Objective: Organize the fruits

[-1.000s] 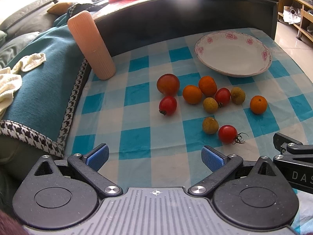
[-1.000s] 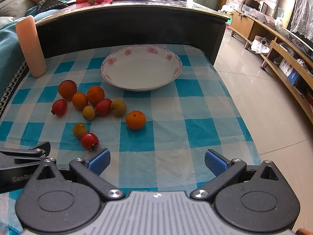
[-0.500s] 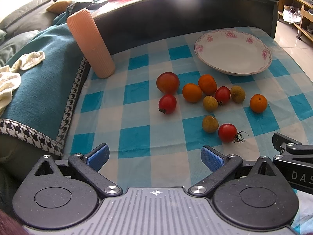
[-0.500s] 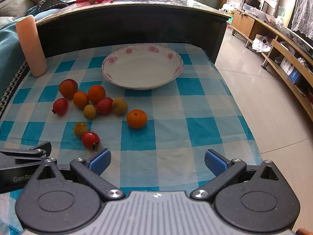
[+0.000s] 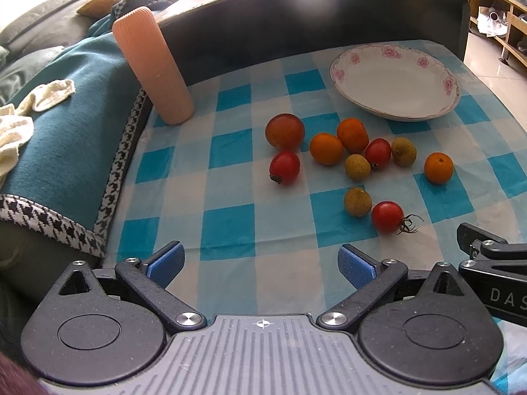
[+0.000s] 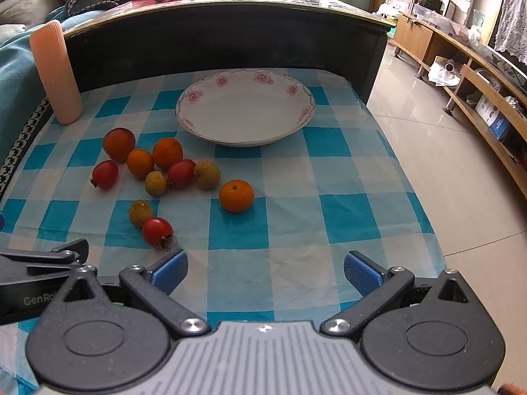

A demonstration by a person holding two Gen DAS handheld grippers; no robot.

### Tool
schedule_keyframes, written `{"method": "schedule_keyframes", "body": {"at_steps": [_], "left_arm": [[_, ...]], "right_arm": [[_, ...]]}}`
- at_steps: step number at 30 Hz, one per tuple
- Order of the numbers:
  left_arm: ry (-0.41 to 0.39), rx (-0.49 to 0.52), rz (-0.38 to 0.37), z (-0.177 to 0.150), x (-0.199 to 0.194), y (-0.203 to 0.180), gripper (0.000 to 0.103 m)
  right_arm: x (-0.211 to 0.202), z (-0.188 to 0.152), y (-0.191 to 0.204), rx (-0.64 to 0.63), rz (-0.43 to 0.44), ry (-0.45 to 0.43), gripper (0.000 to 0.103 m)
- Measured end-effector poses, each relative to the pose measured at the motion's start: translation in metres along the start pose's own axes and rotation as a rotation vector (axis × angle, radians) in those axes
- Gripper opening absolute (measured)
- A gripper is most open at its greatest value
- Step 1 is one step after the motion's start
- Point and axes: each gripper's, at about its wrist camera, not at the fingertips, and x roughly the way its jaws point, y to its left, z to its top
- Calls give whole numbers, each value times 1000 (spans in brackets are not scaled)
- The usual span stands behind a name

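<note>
— Nearest items?
— Left gripper (image 5: 260, 263), bottom of frame: jaws wide, nothing held. Right gripper (image 6: 265, 270): likewise wide, nothing held.
— Next?
— Fruits (image 6: 180, 173): ten, loose on checked cloth (image 6: 296, 230), centre-left, none gripped.
— Farthest?
— Floral plate (image 6: 298, 118), upper centre; ribbed pink cylinder (image 6: 54, 72), upper left, upright.

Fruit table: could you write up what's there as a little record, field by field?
surface: blue-and-white checked cloth
plate: flowered plate, nothing in it
fruit: ten loose pieces, all on the cloth, none in the plate
nearest fruit: red tomato with stem, touching a small yellowish fruit
apart from the cluster: one orange
other item: ribbed peach cylinder, upright at the cloth's far left corner
left gripper: open, holding nothing
right gripper: open, holding nothing
</note>
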Motion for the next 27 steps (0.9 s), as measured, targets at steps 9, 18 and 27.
{"method": "schedule_keyframes", "body": {"at_steps": [9, 18, 27], "left_arm": [[15, 3, -21, -5, 6, 7, 101], [37, -16, -47, -14, 14, 26, 101], [80, -106, -179, -24, 26, 46, 101]], "right_arm": [[2, -1, 6, -25, 19, 10, 103], [2, 7, 21, -69, 159, 14, 102], [26, 18, 52, -153, 263, 73, 66]]}}
